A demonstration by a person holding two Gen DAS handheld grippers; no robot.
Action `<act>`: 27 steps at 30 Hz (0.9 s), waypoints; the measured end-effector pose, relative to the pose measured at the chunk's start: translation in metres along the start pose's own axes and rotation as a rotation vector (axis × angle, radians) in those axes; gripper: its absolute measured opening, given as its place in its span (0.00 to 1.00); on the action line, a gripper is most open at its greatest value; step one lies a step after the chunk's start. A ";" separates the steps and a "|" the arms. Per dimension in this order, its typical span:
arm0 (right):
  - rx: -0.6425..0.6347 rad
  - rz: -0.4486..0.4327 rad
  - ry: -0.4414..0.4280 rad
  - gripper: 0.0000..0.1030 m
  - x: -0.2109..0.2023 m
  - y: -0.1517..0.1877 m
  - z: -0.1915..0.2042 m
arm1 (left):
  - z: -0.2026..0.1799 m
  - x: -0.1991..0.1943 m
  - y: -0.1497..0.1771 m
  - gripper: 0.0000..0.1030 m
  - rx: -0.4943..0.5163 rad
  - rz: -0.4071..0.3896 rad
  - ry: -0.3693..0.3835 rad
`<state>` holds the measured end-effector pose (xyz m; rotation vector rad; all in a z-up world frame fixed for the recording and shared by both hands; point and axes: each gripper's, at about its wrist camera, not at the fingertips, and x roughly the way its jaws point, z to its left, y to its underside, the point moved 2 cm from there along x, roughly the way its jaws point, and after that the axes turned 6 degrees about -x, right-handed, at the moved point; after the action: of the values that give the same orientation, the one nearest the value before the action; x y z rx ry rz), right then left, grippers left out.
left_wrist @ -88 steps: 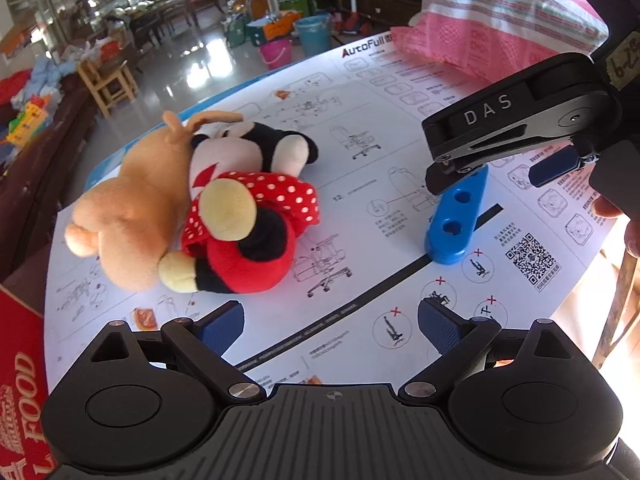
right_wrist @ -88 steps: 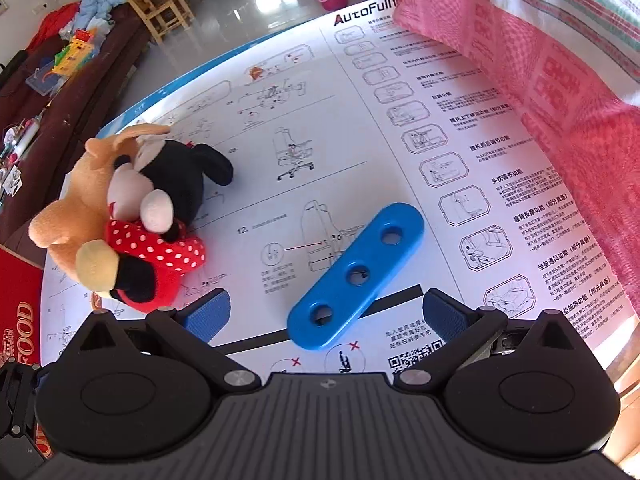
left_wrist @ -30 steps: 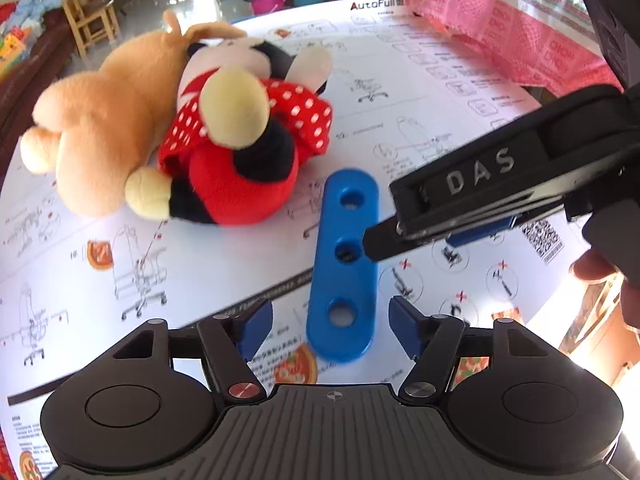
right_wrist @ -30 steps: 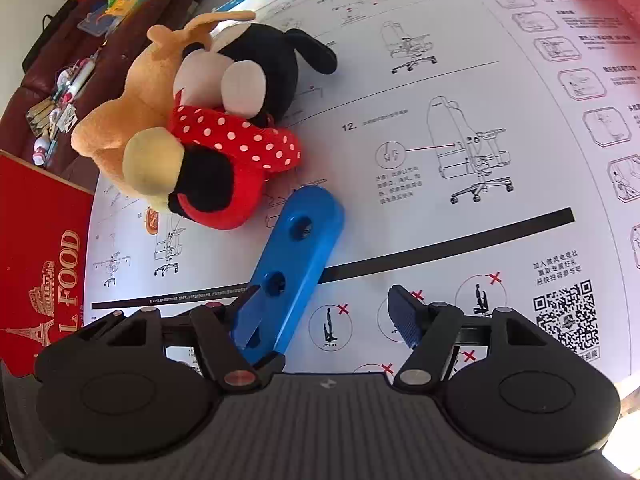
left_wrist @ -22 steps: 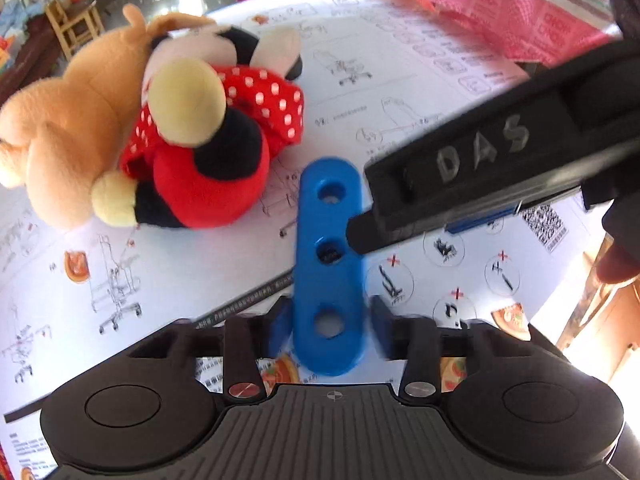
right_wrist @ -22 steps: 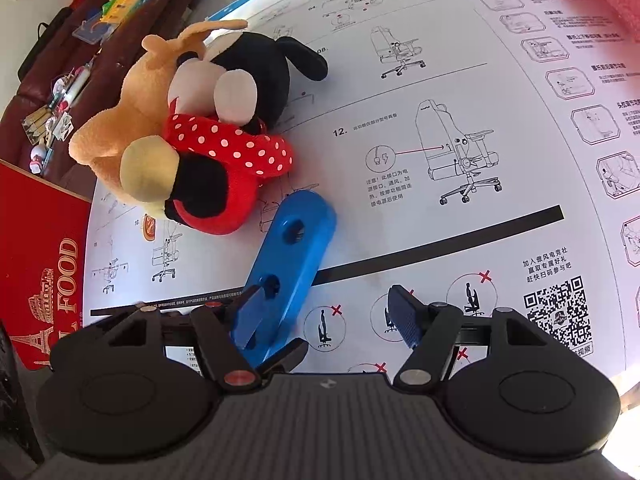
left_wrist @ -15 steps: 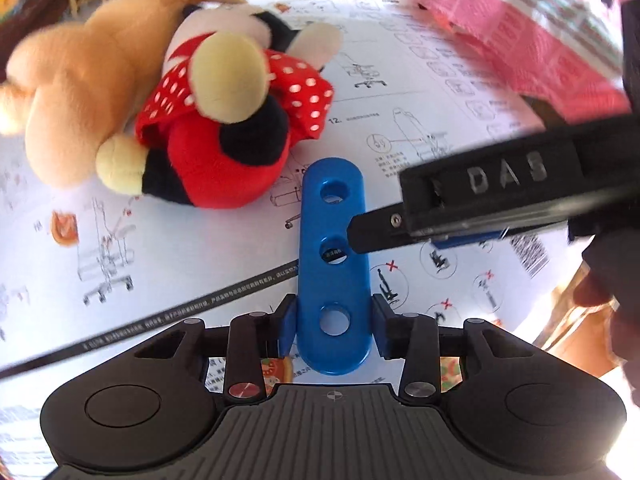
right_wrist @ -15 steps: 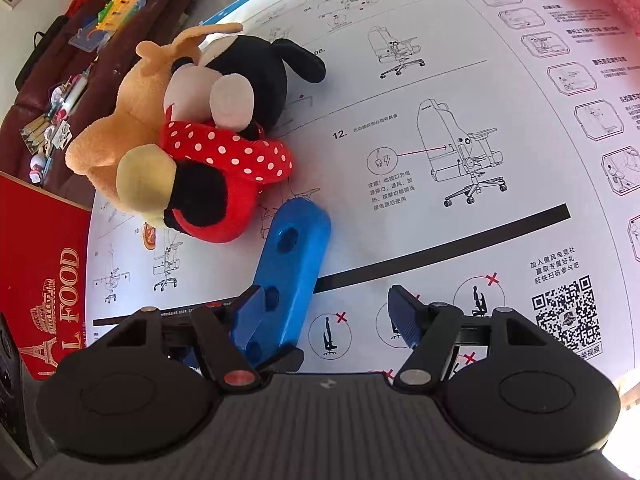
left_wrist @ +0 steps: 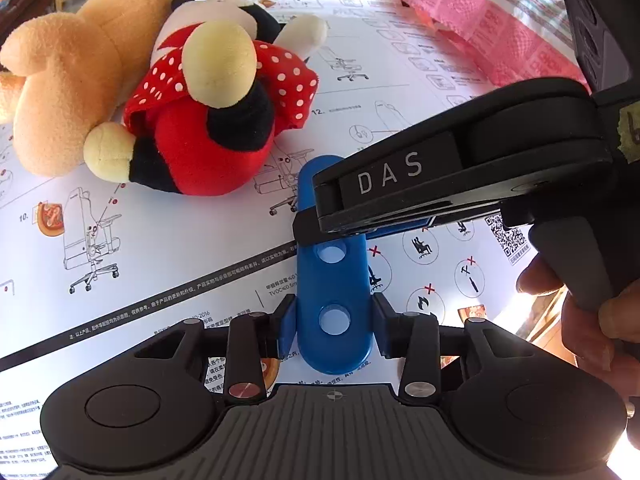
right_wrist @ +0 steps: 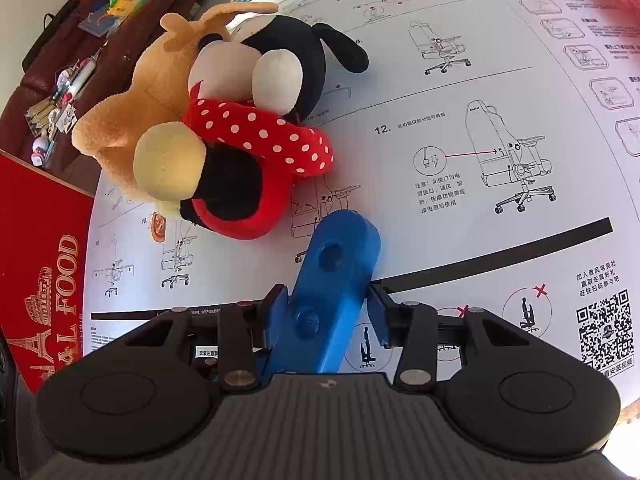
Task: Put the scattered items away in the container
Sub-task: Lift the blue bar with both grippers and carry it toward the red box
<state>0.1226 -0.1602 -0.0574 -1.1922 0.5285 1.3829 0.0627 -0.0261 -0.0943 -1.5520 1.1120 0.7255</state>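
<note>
A blue plastic bar with round holes (left_wrist: 332,280) is held at its near end by my left gripper (left_wrist: 333,320), shut on it. My right gripper (right_wrist: 326,320) is shut on the same bar (right_wrist: 336,272) near its middle, and its black body crosses over the bar in the left wrist view (left_wrist: 440,184). The bar is tilted, lifted off the table. A Minnie Mouse plush (left_wrist: 216,108) in a red dotted dress lies against a tan plush dog (left_wrist: 68,80) beyond the bar; both also show in the right wrist view, Minnie (right_wrist: 248,152) and dog (right_wrist: 140,116).
The table is covered by a white instruction sheet (right_wrist: 480,128). A red cardboard box marked FOOD (right_wrist: 40,280) stands at the table's left edge. A pink striped cloth (left_wrist: 500,20) lies at the far right. A person's hand (left_wrist: 580,312) holds the right gripper.
My left gripper closed on the bar's near end and lifted it. My right gripper, open half a second ago, has closed on the bar too.
</note>
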 end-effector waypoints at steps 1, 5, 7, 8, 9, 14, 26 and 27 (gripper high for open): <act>-0.002 -0.005 0.000 0.45 -0.002 0.000 0.001 | -0.001 -0.001 0.001 0.40 0.008 -0.001 -0.005; 0.002 -0.016 -0.032 0.43 -0.010 0.000 0.005 | -0.007 -0.001 0.002 0.45 0.040 -0.007 -0.026; -0.005 -0.025 -0.040 0.43 -0.014 -0.001 0.010 | -0.007 -0.002 0.003 0.43 0.048 -0.009 -0.026; -0.012 -0.028 -0.040 0.43 -0.017 -0.001 0.013 | -0.006 -0.003 0.003 0.43 0.043 -0.009 -0.020; -0.019 -0.028 -0.040 0.43 -0.019 -0.001 0.015 | -0.004 -0.004 0.003 0.42 0.036 -0.008 -0.012; -0.046 -0.019 -0.050 0.43 -0.018 0.001 0.019 | 0.006 -0.009 0.005 0.40 0.022 -0.001 0.038; -0.027 -0.003 -0.038 0.41 -0.007 0.006 0.018 | -0.001 -0.016 0.010 0.40 0.060 -0.004 0.018; -0.031 -0.005 -0.035 0.41 -0.008 0.005 0.019 | -0.003 -0.016 0.010 0.42 0.067 -0.004 0.005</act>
<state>0.1099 -0.1483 -0.0446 -1.1907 0.4808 1.4100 0.0474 -0.0245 -0.0832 -1.5003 1.1252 0.6755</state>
